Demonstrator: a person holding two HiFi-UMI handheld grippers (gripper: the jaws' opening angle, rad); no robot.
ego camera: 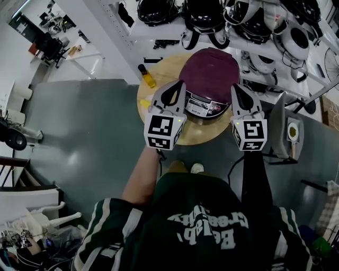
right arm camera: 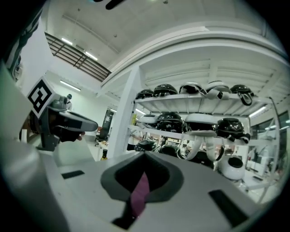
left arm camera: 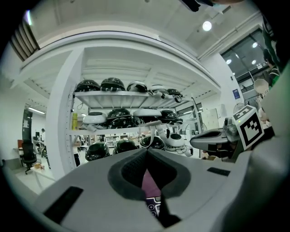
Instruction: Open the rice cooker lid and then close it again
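The rice cooker stands on a round wooden table [ego camera: 204,133], its maroon lid [ego camera: 209,71] down and its control panel [ego camera: 204,106] facing me. My left gripper [ego camera: 181,84] is held level by the lid's left edge, jaws together with nothing between them. My right gripper [ego camera: 234,87] is held the same way by the lid's right edge, also shut and empty. In the left gripper view the shut tips [left arm camera: 147,152] meet, with a strip of the maroon lid [left arm camera: 147,183] below them. The right gripper view shows the same: shut tips [right arm camera: 145,156] over maroon lid [right arm camera: 140,192]. Whether either gripper touches the cooker, I cannot tell.
A yellow bottle [ego camera: 148,75] lies on the table's left part. White shelves with several dark helmets [ego camera: 212,16] stand right behind the table. A grey device on a stand [ego camera: 288,132] sits to the right. Grey floor spreads to the left.
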